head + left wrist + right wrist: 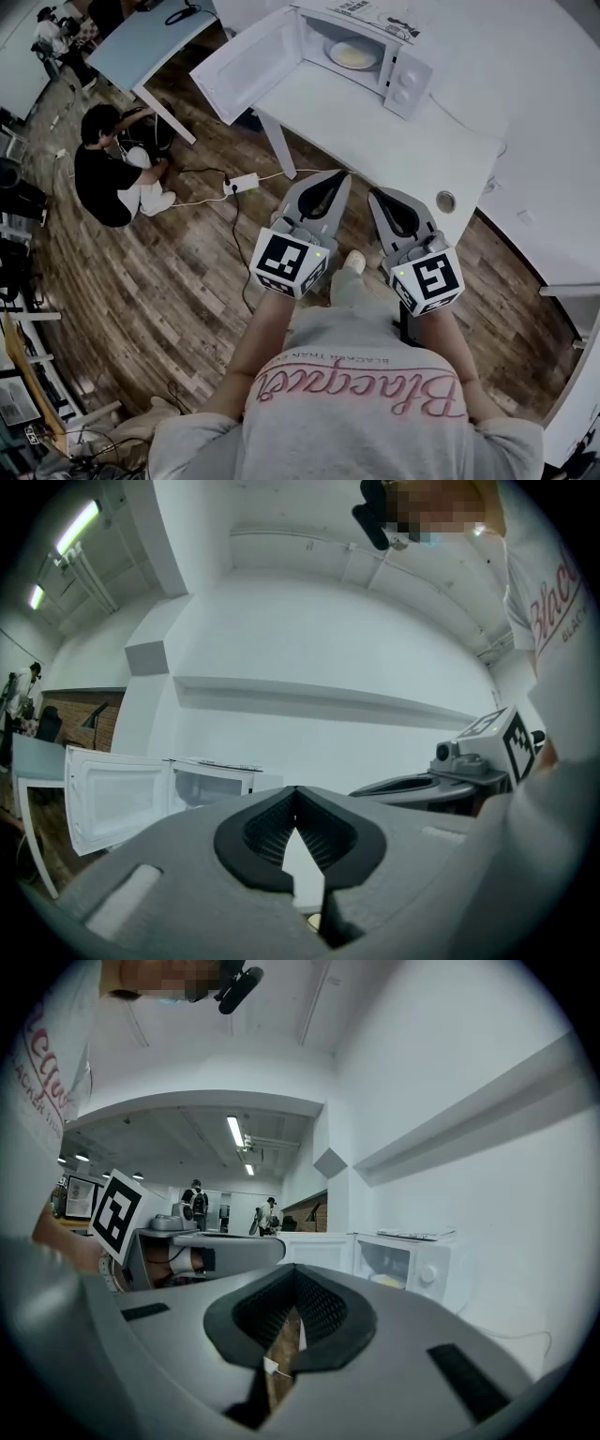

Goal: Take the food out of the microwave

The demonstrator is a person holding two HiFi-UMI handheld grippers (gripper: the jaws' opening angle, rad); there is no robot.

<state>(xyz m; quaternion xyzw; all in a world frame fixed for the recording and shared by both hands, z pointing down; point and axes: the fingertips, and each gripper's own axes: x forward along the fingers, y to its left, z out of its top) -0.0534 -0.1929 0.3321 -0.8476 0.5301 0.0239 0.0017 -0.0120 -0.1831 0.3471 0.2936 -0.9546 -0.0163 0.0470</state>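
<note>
A white microwave point(375, 47) stands at the far end of a white table point(403, 141), its door point(246, 64) swung open to the left. Inside lies a plate of pale yellow food point(353, 54). Both grippers are held side by side short of the table's near edge, pointing level toward it. My left gripper point(335, 177) is shut and holds nothing; my right gripper point(379, 194) is shut and empty too. The left gripper view has the microwave point(214, 785) and its door point(111, 803) far ahead. The right gripper view shows the microwave point(411, 1262) with the food point(388, 1281) in it.
A person point(111, 173) crouches on the wooden floor at the left, by a light blue table point(150, 39). A power strip point(242, 182) with cables lies on the floor near the table leg point(278, 145). A round cable hole point(446, 201) marks the table's near corner.
</note>
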